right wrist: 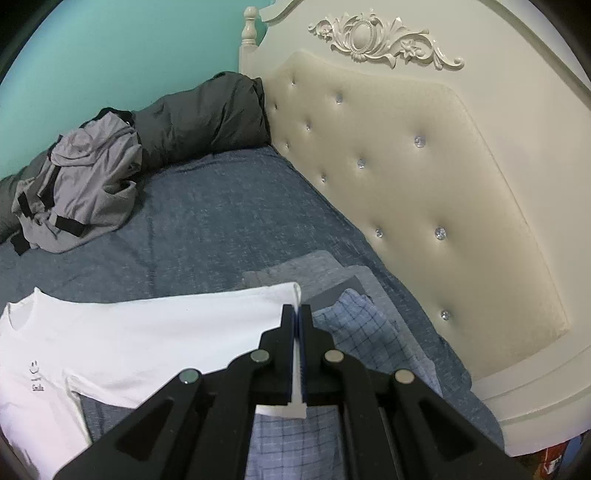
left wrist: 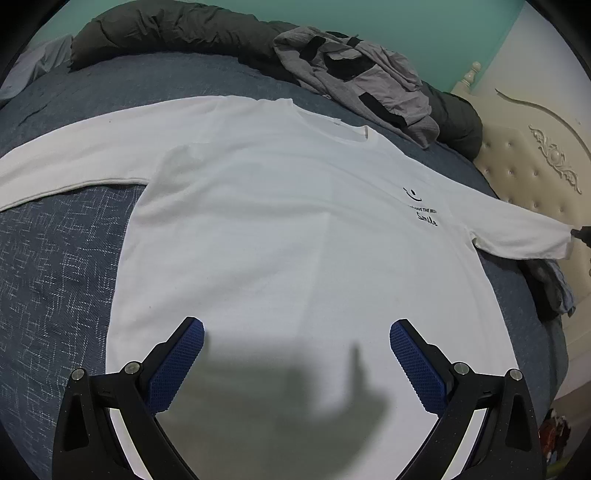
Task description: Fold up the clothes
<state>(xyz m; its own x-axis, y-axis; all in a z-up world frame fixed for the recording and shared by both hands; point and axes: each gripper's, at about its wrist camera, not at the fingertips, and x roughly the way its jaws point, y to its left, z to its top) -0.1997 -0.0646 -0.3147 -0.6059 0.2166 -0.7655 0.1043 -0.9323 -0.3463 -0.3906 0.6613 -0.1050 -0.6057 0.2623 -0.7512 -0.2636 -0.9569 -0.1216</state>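
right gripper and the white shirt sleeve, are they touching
Touching. The right wrist view shows the right gripper shut on the cuff of the white shirt sleeve, with white fabric pinched between its blue pads.

Passage toward the wall is being blocked by the grey jacket [left wrist: 354,79] and dark duvet [left wrist: 177,35]; the tufted headboard [right wrist: 424,184] is closing off one side.

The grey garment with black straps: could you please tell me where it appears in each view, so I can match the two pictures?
Left wrist view: the grey garment lies crumpled at the upper right, beyond the white shirt's collar.
Right wrist view: the grey garment sits at the left, on the blue bedspread.
Shared landmark: the cream tufted headboard.
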